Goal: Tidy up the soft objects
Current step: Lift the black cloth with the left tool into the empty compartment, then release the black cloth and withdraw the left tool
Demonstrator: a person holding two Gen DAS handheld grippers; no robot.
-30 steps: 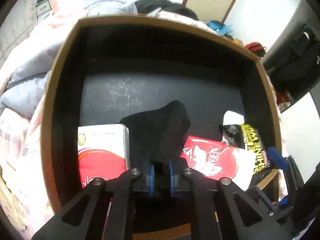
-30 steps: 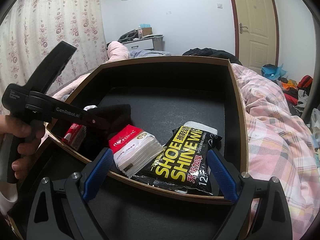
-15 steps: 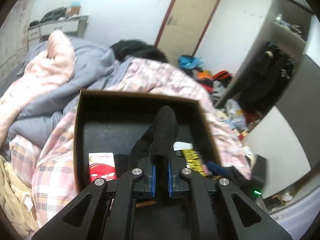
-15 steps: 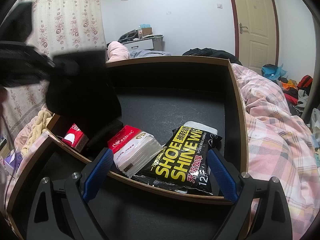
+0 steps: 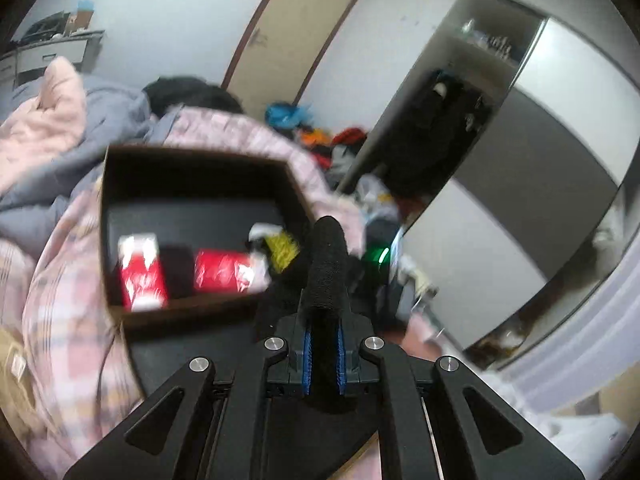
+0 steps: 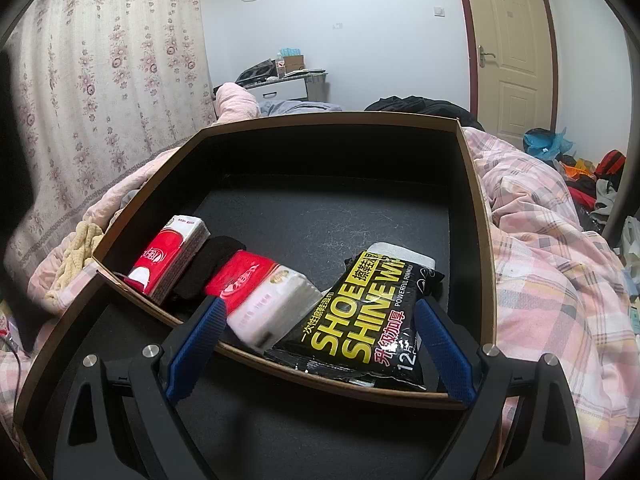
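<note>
In the black box (image 6: pixel 476 208), along its near wall, lie two red tissue packs (image 6: pixel 170 258) (image 6: pixel 264 296), one black sock (image 6: pixel 208 266) between them, and one shoe-shine wipes pack (image 6: pixel 360 316). A second black sock (image 5: pixel 326 276) is outside the box, to its right.

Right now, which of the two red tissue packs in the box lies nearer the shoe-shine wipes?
The red tissue pack beside the wipes pack; the other tissue pack sits beyond the black sock.

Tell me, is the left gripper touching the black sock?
Touching. In the left wrist view the left gripper is shut on the black sock, both blue pads pressed against it.
</note>
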